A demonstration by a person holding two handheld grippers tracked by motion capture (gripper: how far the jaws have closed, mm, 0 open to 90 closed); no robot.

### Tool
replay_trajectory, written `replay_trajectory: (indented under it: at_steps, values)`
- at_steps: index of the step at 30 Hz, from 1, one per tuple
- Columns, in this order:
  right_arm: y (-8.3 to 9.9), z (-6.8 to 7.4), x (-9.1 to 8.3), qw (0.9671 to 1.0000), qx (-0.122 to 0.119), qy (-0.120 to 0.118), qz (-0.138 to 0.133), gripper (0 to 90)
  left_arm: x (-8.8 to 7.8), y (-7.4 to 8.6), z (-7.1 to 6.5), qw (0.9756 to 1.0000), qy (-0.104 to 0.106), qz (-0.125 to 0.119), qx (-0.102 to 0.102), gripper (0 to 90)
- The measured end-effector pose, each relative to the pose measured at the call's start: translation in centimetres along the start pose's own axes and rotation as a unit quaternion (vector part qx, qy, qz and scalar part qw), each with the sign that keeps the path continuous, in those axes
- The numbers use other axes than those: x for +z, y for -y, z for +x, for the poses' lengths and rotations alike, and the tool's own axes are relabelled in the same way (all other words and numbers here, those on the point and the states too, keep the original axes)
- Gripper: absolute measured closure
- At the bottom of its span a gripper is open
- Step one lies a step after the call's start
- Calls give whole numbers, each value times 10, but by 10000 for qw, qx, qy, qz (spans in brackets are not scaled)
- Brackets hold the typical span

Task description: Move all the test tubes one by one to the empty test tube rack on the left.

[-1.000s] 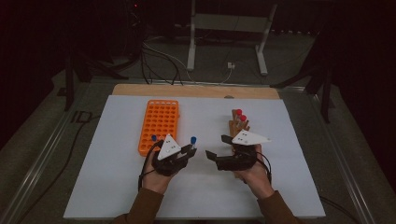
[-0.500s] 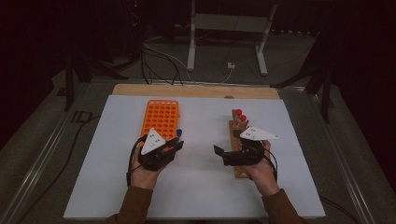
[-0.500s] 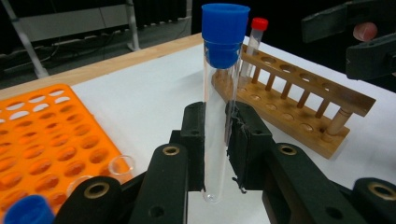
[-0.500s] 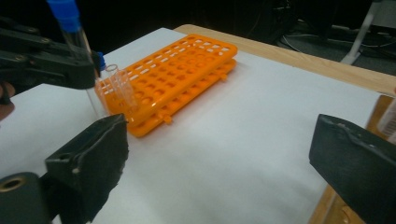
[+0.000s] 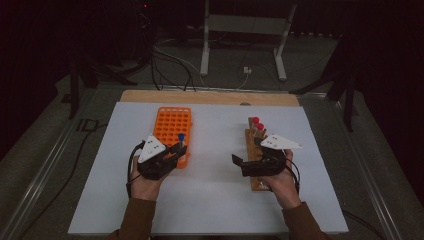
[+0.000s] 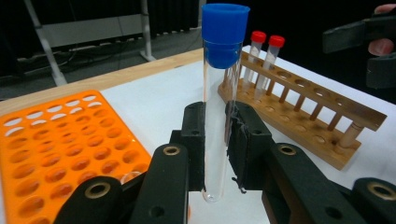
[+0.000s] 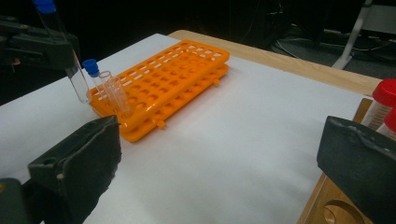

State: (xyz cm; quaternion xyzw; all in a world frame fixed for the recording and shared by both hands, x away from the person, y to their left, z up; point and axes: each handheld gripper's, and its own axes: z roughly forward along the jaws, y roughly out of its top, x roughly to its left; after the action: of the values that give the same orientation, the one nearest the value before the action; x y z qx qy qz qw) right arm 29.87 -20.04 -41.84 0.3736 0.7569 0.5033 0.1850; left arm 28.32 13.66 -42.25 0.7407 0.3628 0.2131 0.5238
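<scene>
Two red-capped tubes (image 7: 380,109) sit half hidden behind right gripper (image 7: 224,172).

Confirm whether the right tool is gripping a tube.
No. The right tool stands wide open, with only bare table between its jaws.

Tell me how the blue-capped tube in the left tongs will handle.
The tube looks smooth, clear and round, so it may slip down between the pads and would likely roll if laid flat. It seems empty, so probably light. Its thin wall may crack under a hard squeeze.
</scene>
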Motion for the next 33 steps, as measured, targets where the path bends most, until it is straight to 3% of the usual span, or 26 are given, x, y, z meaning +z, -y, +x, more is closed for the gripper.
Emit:
replay_trajectory:
  at_steps: [21,33]
  values:
    - [-1,-2,-2,10000,31,17,-25,4,-15,3,22,9988,-433,-15,-223,775]
    - [-1,-1,-1,10000,41,-18,-26,4,-21,11,34,9967,-694,-136,-391,775]
